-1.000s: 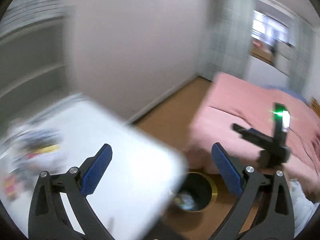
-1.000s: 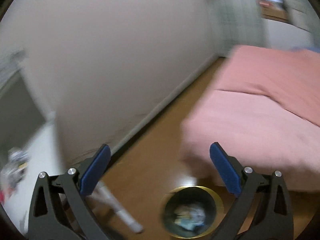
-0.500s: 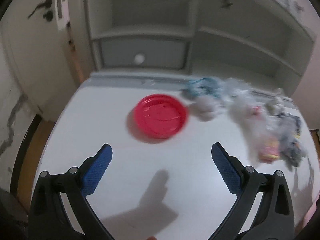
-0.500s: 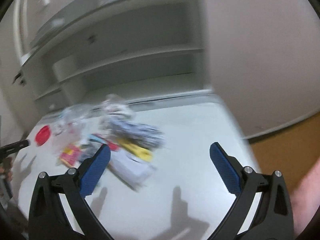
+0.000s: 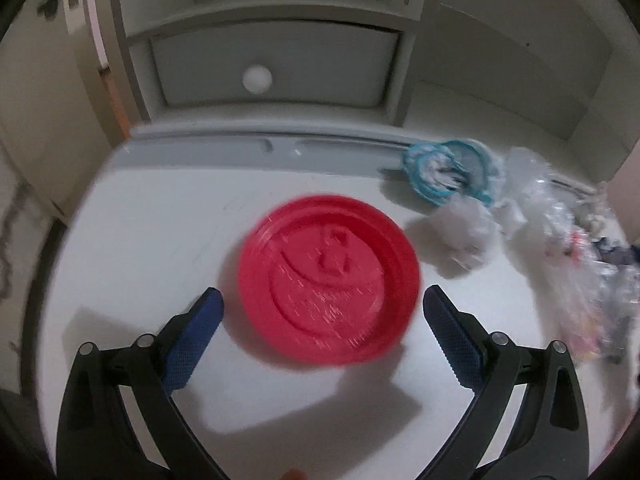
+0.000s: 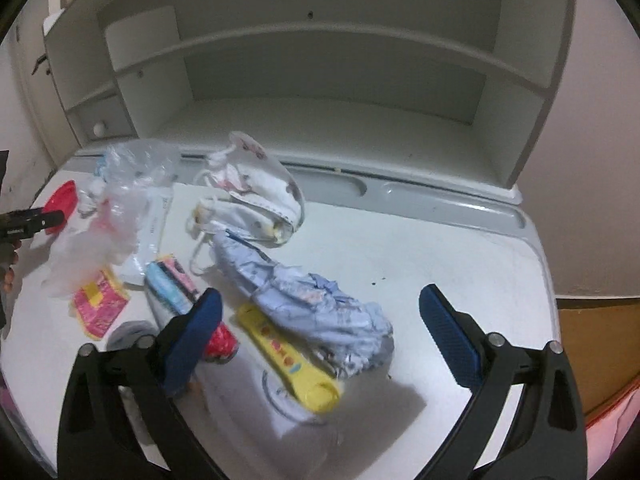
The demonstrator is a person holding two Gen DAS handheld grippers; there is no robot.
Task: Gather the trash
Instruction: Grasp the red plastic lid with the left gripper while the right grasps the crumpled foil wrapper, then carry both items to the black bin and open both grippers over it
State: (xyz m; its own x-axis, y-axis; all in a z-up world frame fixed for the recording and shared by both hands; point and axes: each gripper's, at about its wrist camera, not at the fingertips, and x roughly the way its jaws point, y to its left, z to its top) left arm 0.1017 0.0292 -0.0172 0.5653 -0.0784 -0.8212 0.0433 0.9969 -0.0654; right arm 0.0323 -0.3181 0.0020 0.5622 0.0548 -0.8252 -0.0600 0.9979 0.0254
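A red plastic lid [image 5: 329, 280] lies flat on the white desk [image 5: 160, 216]; my left gripper [image 5: 323, 307] hangs open just above it, one blue finger at each side of its near rim. In the right wrist view my right gripper [image 6: 320, 310] is open over a crumpled pale-blue wrapper [image 6: 316, 304] and a yellow packet [image 6: 286, 354]. Left of them lie a clear plastic bag [image 6: 106, 216], a pink-and-yellow wrapper [image 6: 98, 306], a pink-and-blue packet [image 6: 170, 284] and a white printed bag [image 6: 256, 194]. The red lid [image 6: 62, 202] and the left gripper's tip show at the far left.
A crumpled white tissue [image 5: 466, 234] and a blue ring-shaped wrapper [image 5: 448, 174] lie right of the lid. A white shelf unit with a knobbed drawer [image 5: 258, 78] backs the desk. The desk's right edge [image 6: 546, 280] drops to brown floor [image 6: 596, 344].
Both grippers swung from the bin on the floor to the desk. The left one has since closed in on the red lid; the right one has moved nearer the wrapper pile.
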